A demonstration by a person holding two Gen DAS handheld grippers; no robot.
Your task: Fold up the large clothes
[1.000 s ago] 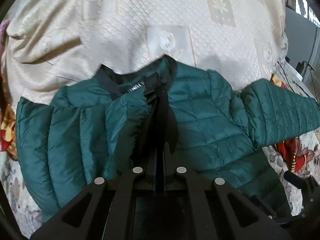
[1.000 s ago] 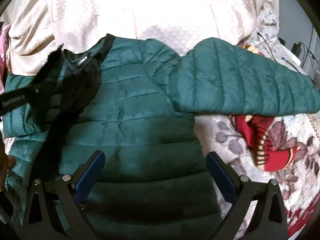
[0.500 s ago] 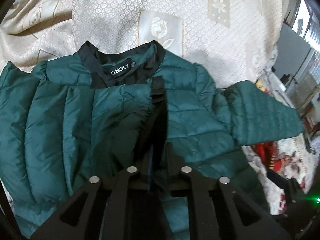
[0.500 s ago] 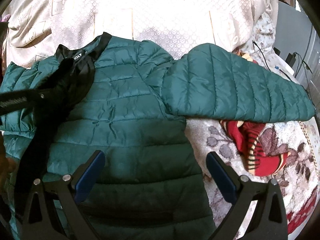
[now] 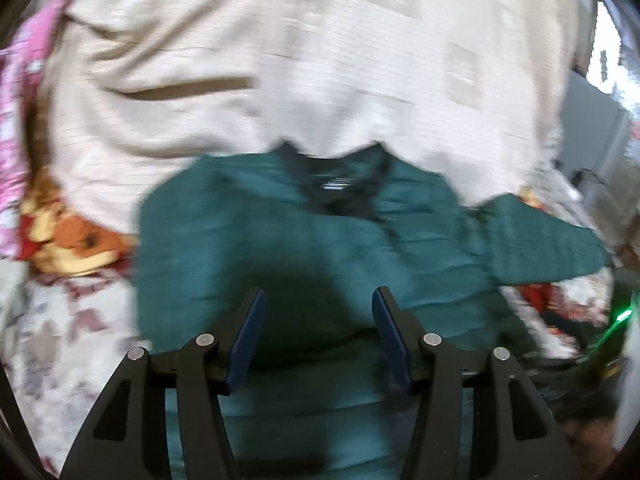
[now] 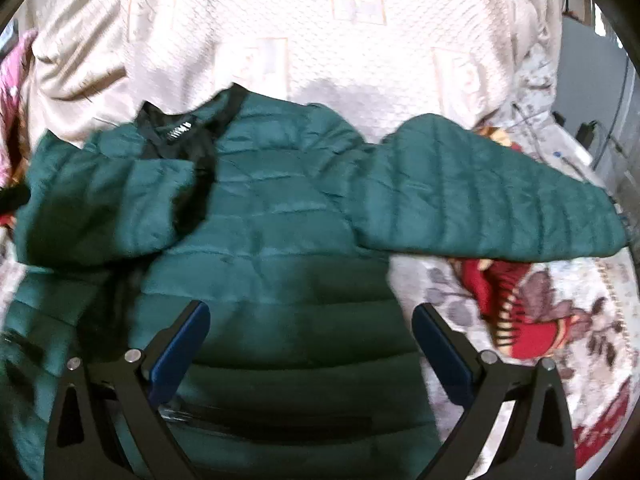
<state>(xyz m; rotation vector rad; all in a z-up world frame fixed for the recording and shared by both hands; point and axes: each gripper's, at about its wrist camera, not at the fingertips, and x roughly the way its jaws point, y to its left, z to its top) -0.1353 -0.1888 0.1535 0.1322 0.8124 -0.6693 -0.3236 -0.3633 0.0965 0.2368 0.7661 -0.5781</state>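
Note:
A dark green quilted puffer jacket (image 6: pixel 280 232) with a black collar (image 6: pixel 180 132) lies front-up on a cream bedspread. Its left sleeve is folded across the chest. Its right sleeve (image 6: pixel 488 200) stretches out to the right. The jacket also shows, blurred, in the left wrist view (image 5: pixel 320 240). My left gripper (image 5: pixel 318 300) is open and empty above the jacket's lower middle. My right gripper (image 6: pixel 308 316) is wide open and empty above the jacket's lower body.
The cream patterned bedspread (image 6: pixel 352 40) covers the far side. A floral sheet with a red garment (image 6: pixel 516 312) lies under the outstretched sleeve at the right. Pink and orange fabric (image 5: pixel 44 184) lies at the left. Cables and grey furniture (image 6: pixel 592 120) stand at the far right.
My left gripper has opened and let go of the jacket's black front edge, then pulled back. The left sleeve now lies folded over the chest. The right gripper stays open.

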